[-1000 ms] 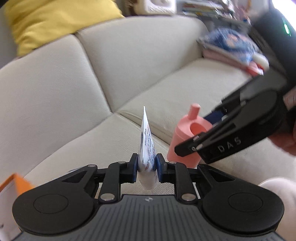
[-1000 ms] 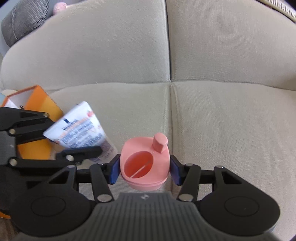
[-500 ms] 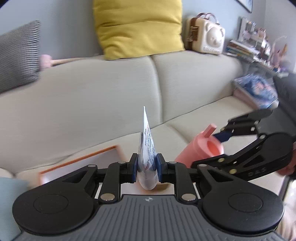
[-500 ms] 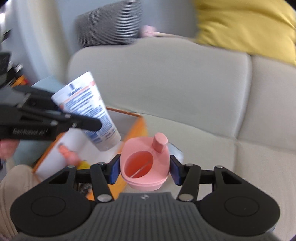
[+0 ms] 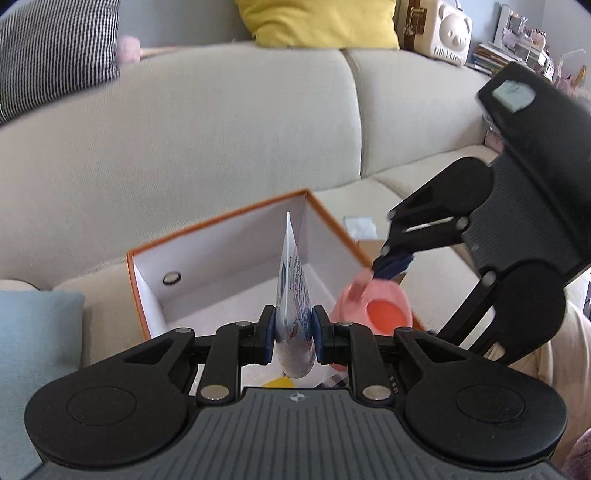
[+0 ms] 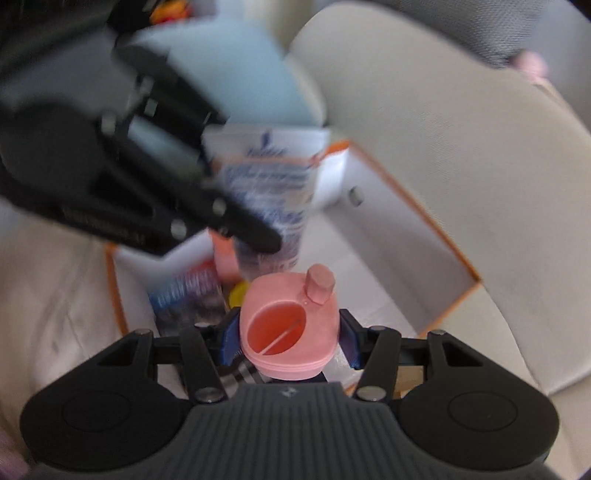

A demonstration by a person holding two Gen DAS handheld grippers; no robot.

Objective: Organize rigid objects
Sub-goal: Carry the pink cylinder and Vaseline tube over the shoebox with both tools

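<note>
My left gripper point(image 5: 293, 334) is shut on a white squeeze tube point(image 5: 293, 295) with blue and red print, held upright above an open orange box point(image 5: 221, 221) with white inner walls. My right gripper point(image 6: 288, 338) is shut on a pink cup point(image 6: 290, 334) with a small knob on its rim, and holds it over the box's near right side. The cup also shows in the left wrist view point(image 5: 373, 308), the tube in the right wrist view point(image 6: 273, 199), and the box there too point(image 6: 436, 229). The box holds several small items, blurred.
The box sits on a beige sofa point(image 5: 221, 129). A light blue cushion point(image 5: 33, 350) lies to its left. A checked pillow point(image 5: 55, 48) and a yellow pillow point(image 5: 317, 22) rest on the sofa back. A small white box point(image 5: 360, 227) lies beyond the orange box.
Both grippers have swung left from the bare sofa seat to above the orange box, each still holding its object. The box is now directly below them.
</note>
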